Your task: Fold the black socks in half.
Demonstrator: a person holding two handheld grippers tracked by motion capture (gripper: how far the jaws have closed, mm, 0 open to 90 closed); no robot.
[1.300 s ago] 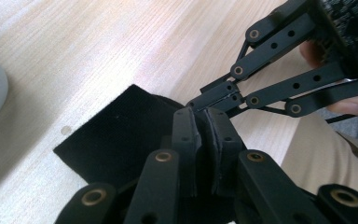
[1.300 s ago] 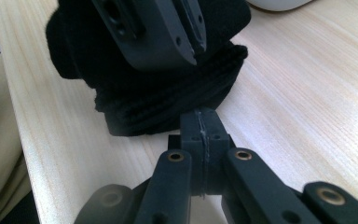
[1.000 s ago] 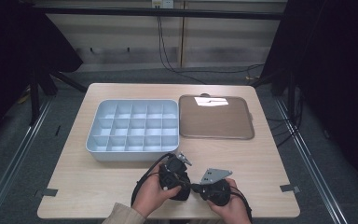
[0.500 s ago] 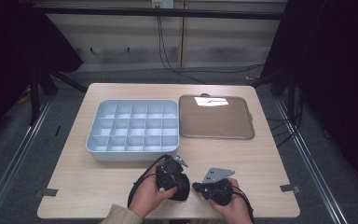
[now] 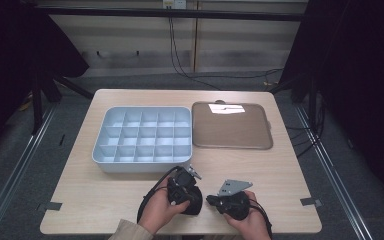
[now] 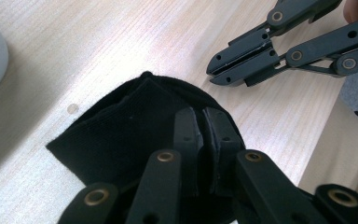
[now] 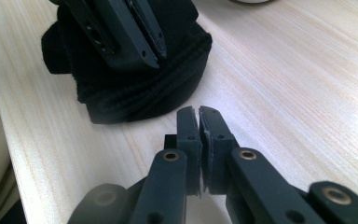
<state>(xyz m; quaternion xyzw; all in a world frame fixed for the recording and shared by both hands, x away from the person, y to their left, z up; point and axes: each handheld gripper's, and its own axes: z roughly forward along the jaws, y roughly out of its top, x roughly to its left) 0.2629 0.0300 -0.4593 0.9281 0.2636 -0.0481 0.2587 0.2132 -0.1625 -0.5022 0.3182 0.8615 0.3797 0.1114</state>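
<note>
A black cloth [image 5: 192,206] lies bunched in a mound near the table's front edge. My left gripper [image 5: 194,196] points right into its top. In the left gripper view the left gripper [image 6: 199,114] has its jaws together against the cloth [image 6: 121,130]; I cannot tell whether a fold is pinched. My right gripper [image 5: 210,200] points left at the cloth from a short way off. In the right gripper view the right gripper [image 7: 198,112] is shut with nothing between its jaws, just short of the cloth [image 7: 144,93], and the left gripper [image 7: 151,58] sits on the mound.
A pale blue compartment tray [image 5: 100,155] stands behind the hands at centre left. A flat brown tray [image 5: 230,132] with a white slip [image 5: 226,108] lies to its right. Bare wood [image 5: 290,190] stretches to the right of the hands.
</note>
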